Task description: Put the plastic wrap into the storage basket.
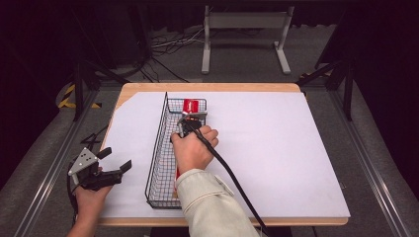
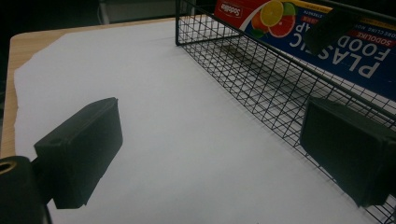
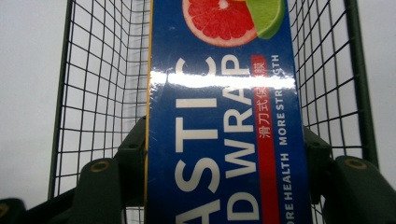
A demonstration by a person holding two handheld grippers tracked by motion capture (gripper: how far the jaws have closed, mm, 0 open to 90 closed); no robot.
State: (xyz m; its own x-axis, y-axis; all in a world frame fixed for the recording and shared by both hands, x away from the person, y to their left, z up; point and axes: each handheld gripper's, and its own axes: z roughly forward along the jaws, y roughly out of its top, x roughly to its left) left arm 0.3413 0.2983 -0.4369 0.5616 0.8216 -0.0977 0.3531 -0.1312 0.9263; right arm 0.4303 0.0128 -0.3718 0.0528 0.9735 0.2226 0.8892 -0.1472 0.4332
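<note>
At table's left edge: left gripper (image 1: 114, 164), 2 jaws spread apart, holding nothing, resting on the white sheet (image 1: 276, 148) beside the wire basket (image 1: 157, 143), apart from it.

Centre: wire basket, long and narrow, running away from the person.

Inside basket: plastic wrap box (image 3: 224, 140), blue with a red end, long axis parallel to the basket's.

Over basket: right gripper (image 1: 187, 126), jaws on either long side of the box, clamped across its width; this hand is nearer.

Dark room, grey carpet floor (image 1: 237, 59), white metal stand (image 1: 245, 22), floor cables (image 1: 168, 42)
</note>
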